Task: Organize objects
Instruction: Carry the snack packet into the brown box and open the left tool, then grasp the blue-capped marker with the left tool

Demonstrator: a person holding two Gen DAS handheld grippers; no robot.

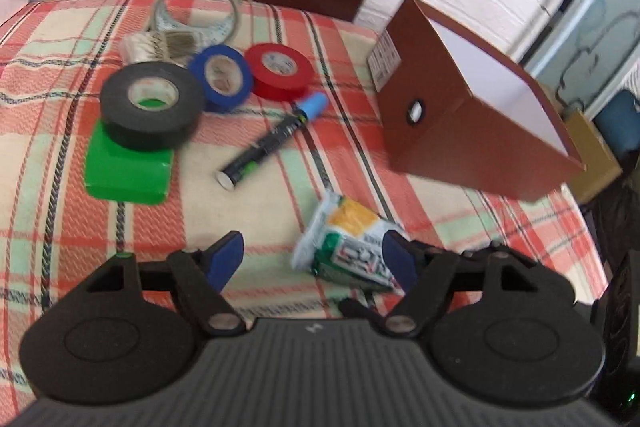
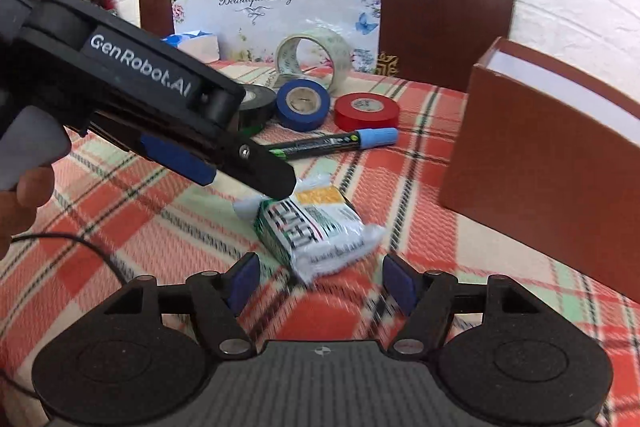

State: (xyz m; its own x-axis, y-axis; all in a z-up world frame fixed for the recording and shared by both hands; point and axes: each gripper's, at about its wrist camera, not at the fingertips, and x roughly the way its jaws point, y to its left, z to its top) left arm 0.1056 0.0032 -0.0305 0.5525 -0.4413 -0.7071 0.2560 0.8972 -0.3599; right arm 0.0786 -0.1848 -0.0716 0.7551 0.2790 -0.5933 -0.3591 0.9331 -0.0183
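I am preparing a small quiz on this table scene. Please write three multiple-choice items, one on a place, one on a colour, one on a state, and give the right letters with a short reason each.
1. Where does the black tape roll lie?
A. inside the brown box
B. partly on the green object
C. on the marker

2. What colour is the cap of the marker?
A. light blue
B. yellow
C. white

3. How do the fingers of the right hand-held gripper stand?
A. shut on the snack packet
B. shut on nothing
C. spread open

Answers:
1 B: in the left wrist view the roll overlaps the far end of the green object.
2 A: the cap shows light blue in both views.
3 C: the blue pads stand wide apart, and the snack packet lies on the cloth ahead of them, ungripped.
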